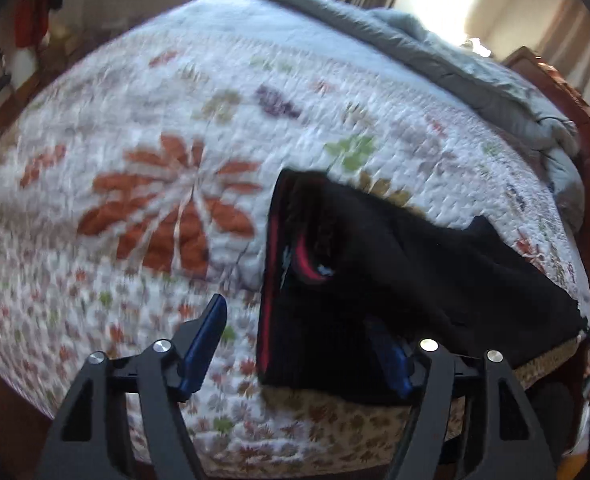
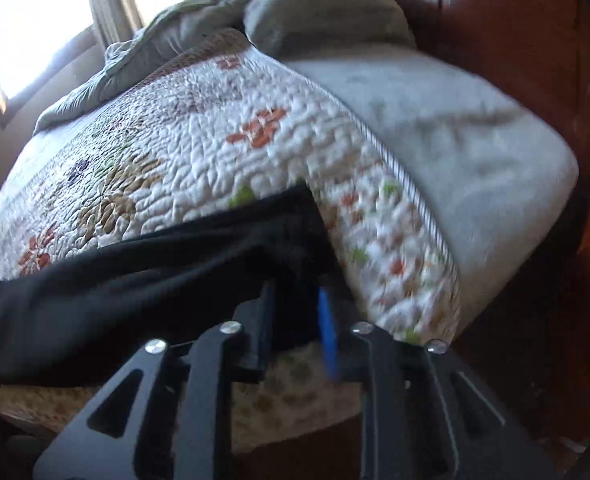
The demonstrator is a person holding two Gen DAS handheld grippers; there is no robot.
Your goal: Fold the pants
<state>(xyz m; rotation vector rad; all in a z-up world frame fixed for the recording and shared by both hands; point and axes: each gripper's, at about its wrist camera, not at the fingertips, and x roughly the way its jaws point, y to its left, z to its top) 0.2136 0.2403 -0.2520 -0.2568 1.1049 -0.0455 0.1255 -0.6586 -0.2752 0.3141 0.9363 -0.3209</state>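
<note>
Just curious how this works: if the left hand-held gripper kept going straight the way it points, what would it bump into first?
Probably the flowered quilt on the bed. The left hand-held gripper is open, and the black pants lie over its right finger, so the cloth may brush it first; depth is hard to judge.

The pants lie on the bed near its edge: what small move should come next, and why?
Probably close the left gripper on the pants. Its jaws stand open with the red-striped edge between them, while the right gripper sits over the other end, on the quilt.
</note>
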